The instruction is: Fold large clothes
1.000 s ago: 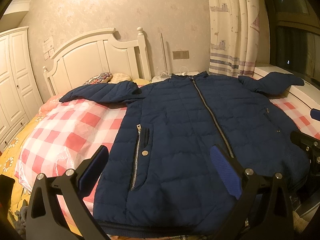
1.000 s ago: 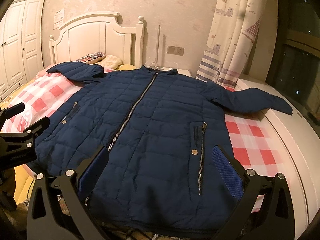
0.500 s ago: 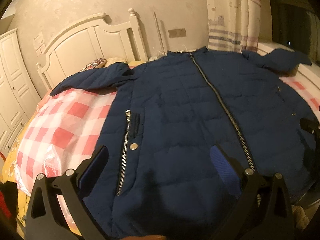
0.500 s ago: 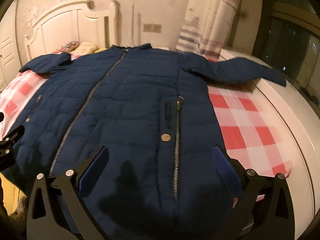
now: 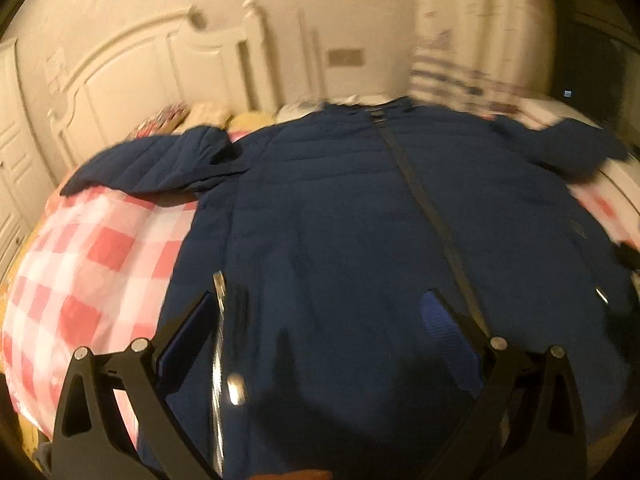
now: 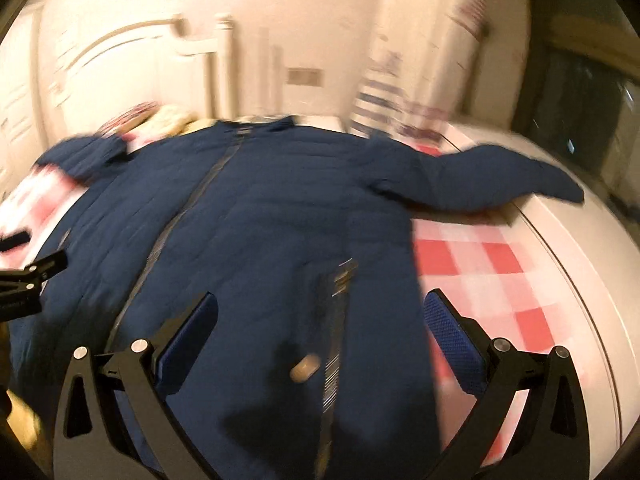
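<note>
A navy quilted jacket (image 5: 352, 216) lies face up and zipped on the bed, with both sleeves spread out to the sides; it also shows in the right wrist view (image 6: 272, 216). My left gripper (image 5: 316, 320) is open and empty, low over the jacket's lower left front near the left pocket zipper (image 5: 219, 320). My right gripper (image 6: 320, 320) is open and empty over the lower right front, with the right pocket zipper (image 6: 338, 312) between its fingers. The left gripper shows at the left edge of the right wrist view (image 6: 24, 280). Both views are blurred by motion.
The bed has a red and white checked cover (image 5: 88, 264), pillows (image 5: 208, 114) and a white headboard (image 5: 160, 68) at the far end. A white ledge (image 6: 580, 264) runs along the right side under a curtain (image 6: 416, 80). A wardrobe (image 5: 12, 152) stands at the left.
Both grippers have moved forward and down over the jacket's lower front. The hem has passed out of view beneath them. Both stayed open.
</note>
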Action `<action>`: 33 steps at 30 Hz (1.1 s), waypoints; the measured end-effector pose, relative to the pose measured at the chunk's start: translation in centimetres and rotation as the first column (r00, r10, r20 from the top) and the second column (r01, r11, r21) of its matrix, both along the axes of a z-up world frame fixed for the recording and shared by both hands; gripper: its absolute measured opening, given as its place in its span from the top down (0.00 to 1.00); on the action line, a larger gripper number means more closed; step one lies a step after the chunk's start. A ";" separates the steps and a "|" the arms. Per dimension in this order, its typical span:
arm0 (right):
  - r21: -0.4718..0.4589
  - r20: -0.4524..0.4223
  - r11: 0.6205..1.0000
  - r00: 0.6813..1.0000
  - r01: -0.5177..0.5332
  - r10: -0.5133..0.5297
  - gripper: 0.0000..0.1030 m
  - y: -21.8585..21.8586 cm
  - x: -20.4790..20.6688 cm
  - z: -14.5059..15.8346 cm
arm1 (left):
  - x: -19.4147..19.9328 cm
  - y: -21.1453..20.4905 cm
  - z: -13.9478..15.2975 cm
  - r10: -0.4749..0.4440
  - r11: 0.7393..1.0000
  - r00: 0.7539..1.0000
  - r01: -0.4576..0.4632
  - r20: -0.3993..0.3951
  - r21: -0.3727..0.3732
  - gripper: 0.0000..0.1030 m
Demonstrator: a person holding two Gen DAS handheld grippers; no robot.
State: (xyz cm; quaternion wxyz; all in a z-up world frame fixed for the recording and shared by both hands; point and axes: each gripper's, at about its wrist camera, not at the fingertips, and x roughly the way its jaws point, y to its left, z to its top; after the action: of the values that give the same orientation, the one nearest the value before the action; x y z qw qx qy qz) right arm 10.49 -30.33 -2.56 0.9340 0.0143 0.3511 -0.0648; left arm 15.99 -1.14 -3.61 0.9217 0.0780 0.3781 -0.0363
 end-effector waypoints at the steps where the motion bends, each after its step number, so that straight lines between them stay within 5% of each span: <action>1: 0.040 -0.005 0.998 0.999 0.047 -0.047 0.04 -1.9 1.4 0.0 | 2.2 0.4 -0.4 0.023 1.000 0.999 -0.023 -0.028 0.002 0.02; 7: 0.193 -0.025 0.936 0.955 0.295 -0.296 0.04 -12.0 7.0 -1.5 | 9.6 2.4 -4.1 0.100 0.995 0.984 -0.101 -0.148 -0.002 0.02; 11: 0.258 -0.089 0.889 0.926 0.378 -0.368 0.04 -17.1 10.5 -3.4 | 9.5 3.0 -4.8 0.096 0.994 0.986 -0.102 -0.138 -0.039 0.02; 18: 0.232 -0.102 0.824 0.855 0.517 -0.508 0.04 -22.3 16.3 -3.9 | 9.3 2.7 -5.1 0.095 0.994 0.984 -0.103 -0.152 -0.043 0.02; 20: 0.232 -0.122 0.807 0.839 0.543 -0.530 0.14 -23.3 17.8 -4.2 | 9.3 2.7 -5.1 0.095 0.994 0.984 -0.102 -0.154 -0.044 0.02; 22: 0.284 -0.117 0.799 0.846 0.531 -0.521 0.43 -23.8 18.3 -4.4 | 9.2 2.7 -5.1 0.094 0.994 0.984 -0.102 -0.154 -0.045 0.02; 25: 0.298 -0.025 0.811 0.853 0.504 -0.521 0.75 -22.7 17.7 -3.0 | 9.1 2.8 -5.1 0.094 0.994 0.984 -0.102 -0.152 -0.047 0.02; 29: 0.233 0.175 0.913 0.909 0.335 -0.378 0.78 -16.7 16.3 1.2 | 9.1 2.8 -5.1 0.094 0.994 0.984 -0.102 -0.150 -0.043 0.02; 33: 0.103 0.287 0.991 0.952 0.081 -0.108 0.78 -8.0 16.5 4.8 | 9.1 2.8 -5.1 0.094 0.994 0.984 -0.101 -0.149 -0.044 0.02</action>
State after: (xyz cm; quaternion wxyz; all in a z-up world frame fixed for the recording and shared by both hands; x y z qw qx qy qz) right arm 26.95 -38.29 2.23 0.9698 0.0824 0.2111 -0.0908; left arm 25.08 1.69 -8.69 0.8937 0.0327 0.4474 -0.0065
